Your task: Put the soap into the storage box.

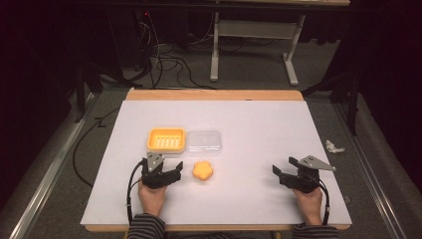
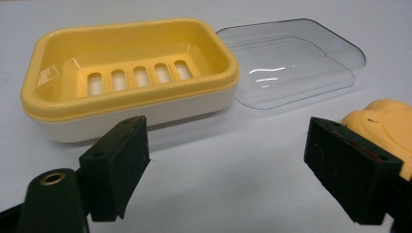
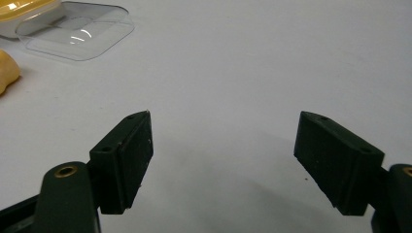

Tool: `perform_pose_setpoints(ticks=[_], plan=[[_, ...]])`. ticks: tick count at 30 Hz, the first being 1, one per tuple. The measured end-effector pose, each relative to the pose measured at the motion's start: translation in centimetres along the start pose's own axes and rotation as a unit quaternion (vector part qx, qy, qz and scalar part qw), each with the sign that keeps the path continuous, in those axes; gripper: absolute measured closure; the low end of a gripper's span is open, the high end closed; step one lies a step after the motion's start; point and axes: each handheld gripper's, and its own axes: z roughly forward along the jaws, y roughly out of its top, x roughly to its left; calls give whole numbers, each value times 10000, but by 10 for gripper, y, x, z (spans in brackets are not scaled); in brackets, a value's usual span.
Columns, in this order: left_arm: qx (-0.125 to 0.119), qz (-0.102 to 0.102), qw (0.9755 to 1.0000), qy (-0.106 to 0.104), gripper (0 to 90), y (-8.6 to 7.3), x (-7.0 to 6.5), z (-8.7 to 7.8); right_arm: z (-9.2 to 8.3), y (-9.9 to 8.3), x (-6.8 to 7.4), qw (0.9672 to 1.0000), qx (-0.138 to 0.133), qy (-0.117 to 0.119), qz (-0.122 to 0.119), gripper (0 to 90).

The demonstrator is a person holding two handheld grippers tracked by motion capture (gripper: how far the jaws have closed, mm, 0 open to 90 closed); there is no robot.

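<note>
A wide white rectangular table sheet (image 1: 259, 189) was laid over a wooden table (image 1: 214, 95), and all the smaller things were placed on it. Toward the left half of the sheet, a yellow rectangular plastic soap dish with a slotted floor and a white base (image 1: 166, 139) was seen, its hollow side up. A clear rectangular plastic lid (image 1: 204, 142) was laid just beside it on the right, so near that it could not be told if the two were touching.

The left gripper (image 1: 175, 171) was held low over the sheet in front of the dish, and its jaws were spread wide, with only bare sheet between them. In the left gripper view, the dish (image 2: 131, 73) and the lid (image 2: 291, 60) were seen beyond the jaws. The right gripper (image 1: 281, 173) was held well apart, at the right side of the sheet, and its jaws were also spread wide over bare sheet.

A small orange flower-shaped soap (image 1: 202, 171) was lying free on the sheet, just to the right of the left gripper and in front of the lid. In the left gripper view, the soap (image 2: 384, 124) was seen behind the right-hand jaw, outside the gap.
</note>
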Motion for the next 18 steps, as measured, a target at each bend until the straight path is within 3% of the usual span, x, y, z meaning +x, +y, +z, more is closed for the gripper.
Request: perform_pose_setpoints(ticks=[18], plan=[[-24,70,10000,14,181,-1,-1,0,0,0,-1,10000,44,4,20,223]])
